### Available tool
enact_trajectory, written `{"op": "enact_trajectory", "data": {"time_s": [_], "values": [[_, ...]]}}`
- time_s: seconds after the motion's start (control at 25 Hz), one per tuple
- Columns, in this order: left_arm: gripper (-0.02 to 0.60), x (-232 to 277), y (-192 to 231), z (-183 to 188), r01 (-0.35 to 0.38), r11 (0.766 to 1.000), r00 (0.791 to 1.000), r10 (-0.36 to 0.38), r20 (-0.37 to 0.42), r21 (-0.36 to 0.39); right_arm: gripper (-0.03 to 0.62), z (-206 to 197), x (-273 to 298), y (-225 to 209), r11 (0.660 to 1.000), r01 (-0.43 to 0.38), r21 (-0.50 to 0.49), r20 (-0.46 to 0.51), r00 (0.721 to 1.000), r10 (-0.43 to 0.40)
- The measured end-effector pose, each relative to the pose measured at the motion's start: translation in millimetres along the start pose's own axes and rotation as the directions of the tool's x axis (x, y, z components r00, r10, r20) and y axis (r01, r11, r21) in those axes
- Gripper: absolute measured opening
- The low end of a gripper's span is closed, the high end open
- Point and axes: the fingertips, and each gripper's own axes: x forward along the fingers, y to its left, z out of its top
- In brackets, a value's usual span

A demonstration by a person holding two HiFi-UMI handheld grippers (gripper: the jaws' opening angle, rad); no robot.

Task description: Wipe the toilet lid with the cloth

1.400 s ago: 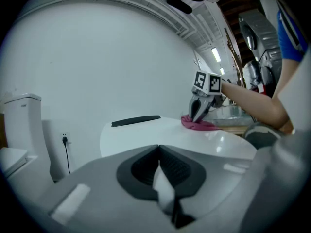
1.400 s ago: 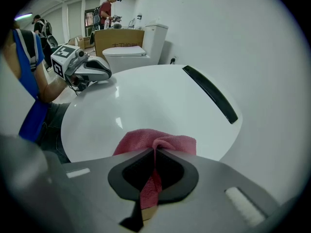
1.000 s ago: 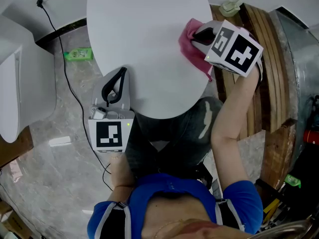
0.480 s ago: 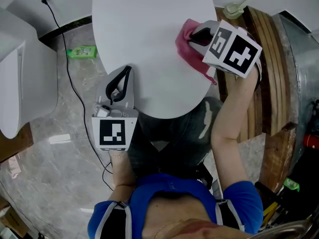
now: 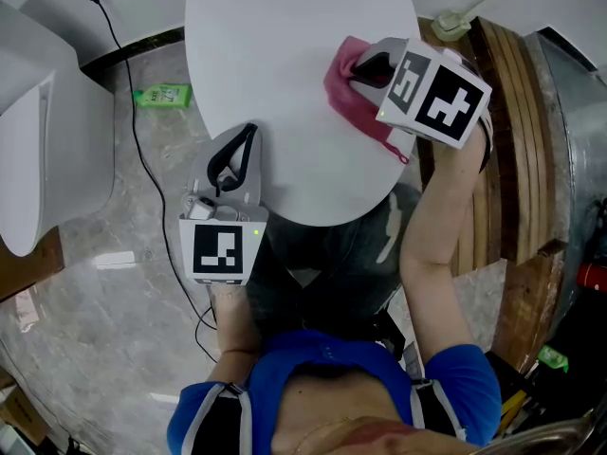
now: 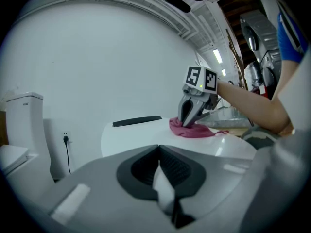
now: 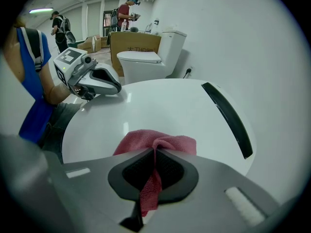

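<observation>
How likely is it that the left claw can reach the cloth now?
Probably yes: the left claw is at the lid's front-left edge, and only bare lid lies between it and the cloth. The right claw grips the cloth, however.

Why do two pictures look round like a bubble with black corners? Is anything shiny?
Left gripper view and right gripper view: wide-angle lenses bend everything into a circle, so the left claw and right claw loom huge. Right gripper view: light streaks shine on the toilet lid. Head view: no black corners.
</observation>
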Motion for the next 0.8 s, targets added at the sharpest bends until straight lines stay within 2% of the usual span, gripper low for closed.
{"op": "enact_trajectory", "data": {"time_s": [0.24,0.44,0.8], "values": [[0.002,-4.4,-1.0,0.2,0.006,0.999,1.000,-0.006,-0.006,-0.045,0.012,15.0,4.1,4.9,0.999,-0.011,-0.042,0.020,1.000,0.012],[0.002,-11.7,9.6,-4.5,-0.031,0.999,0.999,0.030,-0.035,-0.025,0.012,21.1,6.9,6.1,0.998,-0.006,-0.057,0.026,1.000,0.008],[0.002,-24.1,20.8,-5.7,-0.041,0.998,0.998,0.039,-0.039,-0.039,0.012,36.6,11.2,11.1,0.996,-0.007,-0.094,0.039,0.999,0.011]]}}
